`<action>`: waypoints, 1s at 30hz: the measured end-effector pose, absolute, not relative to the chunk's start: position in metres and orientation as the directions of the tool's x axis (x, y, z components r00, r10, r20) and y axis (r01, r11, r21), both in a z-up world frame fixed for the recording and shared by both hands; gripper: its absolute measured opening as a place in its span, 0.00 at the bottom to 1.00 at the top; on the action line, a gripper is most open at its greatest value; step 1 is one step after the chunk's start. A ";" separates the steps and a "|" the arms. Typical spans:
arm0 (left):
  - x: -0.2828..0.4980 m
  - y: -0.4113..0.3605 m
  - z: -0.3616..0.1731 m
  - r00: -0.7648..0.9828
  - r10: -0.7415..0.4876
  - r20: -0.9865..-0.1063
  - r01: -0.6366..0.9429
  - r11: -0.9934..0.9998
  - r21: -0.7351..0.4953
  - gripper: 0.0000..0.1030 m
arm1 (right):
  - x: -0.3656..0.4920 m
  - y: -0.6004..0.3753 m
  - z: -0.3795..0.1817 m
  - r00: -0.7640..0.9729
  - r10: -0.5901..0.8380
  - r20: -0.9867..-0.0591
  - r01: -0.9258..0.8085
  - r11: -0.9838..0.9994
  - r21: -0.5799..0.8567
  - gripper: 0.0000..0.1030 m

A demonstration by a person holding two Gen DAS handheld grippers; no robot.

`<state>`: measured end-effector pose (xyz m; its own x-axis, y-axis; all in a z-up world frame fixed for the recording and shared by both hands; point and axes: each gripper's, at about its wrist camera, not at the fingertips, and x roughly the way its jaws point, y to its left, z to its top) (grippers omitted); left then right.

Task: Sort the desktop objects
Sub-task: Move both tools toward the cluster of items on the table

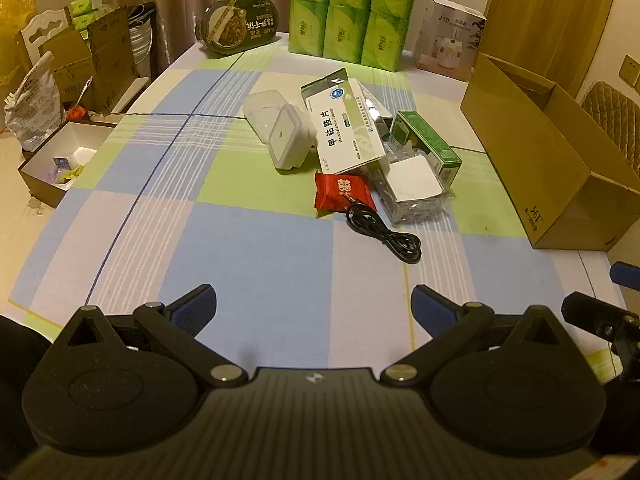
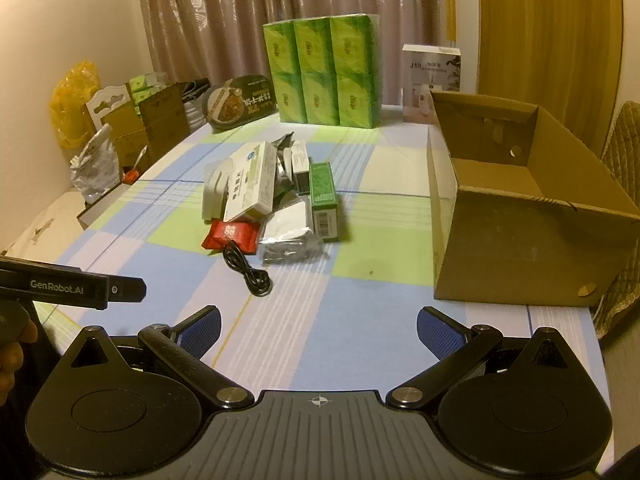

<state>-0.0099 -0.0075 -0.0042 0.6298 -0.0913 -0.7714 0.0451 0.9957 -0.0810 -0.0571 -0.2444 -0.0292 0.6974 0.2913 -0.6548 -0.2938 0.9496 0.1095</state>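
Observation:
A heap of small items lies mid-table on the checked cloth: a white medicine box (image 1: 345, 130) (image 2: 250, 184), a green box (image 1: 430, 146) (image 2: 325, 200), a red candy packet (image 1: 343, 191) (image 2: 230, 236), a coiled black cable (image 1: 386, 236) (image 2: 248, 270), a white plug-shaped device (image 1: 286, 142) and a clear bag with a white card (image 1: 414, 192) (image 2: 290, 232). My left gripper (image 1: 314, 306) hovers over the near cloth, open and holding nothing, well short of the heap. My right gripper (image 2: 318, 330) is likewise open and holding nothing.
An open cardboard box (image 1: 560, 160) (image 2: 520, 216) stands at the right. Green tissue packs (image 1: 348, 12) (image 2: 326, 76), a dark food tray (image 1: 240, 24) and a white carton (image 2: 430, 76) line the far edge. A small open box (image 1: 60, 160) sits off the left edge.

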 end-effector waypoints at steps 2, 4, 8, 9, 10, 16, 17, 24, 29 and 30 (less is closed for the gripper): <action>-0.010 -0.007 -0.004 0.630 -0.091 -0.772 0.045 0.996 -0.080 0.99 | -0.057 -0.244 -0.029 0.697 0.291 -0.655 -0.294 0.950 0.109 0.98; -0.010 -0.007 -0.004 0.630 -0.090 -0.772 0.044 0.996 -0.081 0.99 | -0.057 -0.244 -0.030 0.698 0.289 -0.655 -0.295 0.950 0.105 0.98; -0.011 -0.007 -0.005 0.629 -0.091 -0.772 0.043 0.996 -0.081 0.99 | -0.057 -0.243 -0.031 0.697 0.281 -0.660 -0.297 0.950 0.090 0.98; -0.011 -0.007 -0.005 0.629 -0.091 -0.772 0.043 0.996 -0.082 0.99 | -0.057 -0.242 -0.031 0.698 0.279 -0.660 -0.298 0.951 0.087 0.98; -0.011 -0.007 -0.005 0.629 -0.091 -0.772 0.043 0.996 -0.083 0.99 | -0.058 -0.242 -0.031 0.700 0.277 -0.658 -0.299 0.951 0.083 0.98; -0.011 -0.007 -0.006 0.628 -0.092 -0.773 0.042 0.996 -0.083 0.99 | -0.059 -0.241 -0.027 0.718 0.298 -0.629 -0.308 0.946 0.096 0.98; -0.011 -0.007 -0.007 0.628 -0.091 -0.773 0.043 0.996 -0.083 0.99 | -0.059 -0.240 -0.027 0.723 0.294 -0.626 -0.310 0.947 0.086 0.98; -0.011 -0.004 -0.008 0.630 -0.087 -0.772 0.041 0.996 -0.078 0.99 | -0.057 -0.240 -0.023 0.746 0.307 -0.591 -0.288 0.949 0.129 0.98; -0.008 0.001 -0.008 0.631 -0.079 -0.771 0.042 0.997 -0.068 0.99 | -0.051 -0.234 -0.024 0.711 0.367 -0.600 -0.367 0.921 0.129 0.98; -0.007 0.001 -0.008 0.632 -0.078 -0.771 0.045 0.997 -0.064 0.99 | -0.050 -0.233 -0.025 0.703 0.377 -0.603 -0.379 0.916 0.130 0.98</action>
<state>-0.0068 0.0012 -0.0082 0.6316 -0.0784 -0.7713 0.0450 0.9969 -0.0645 -0.0497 -0.2330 -0.0249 0.7034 0.3768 -0.6027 -0.3795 0.9161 0.1298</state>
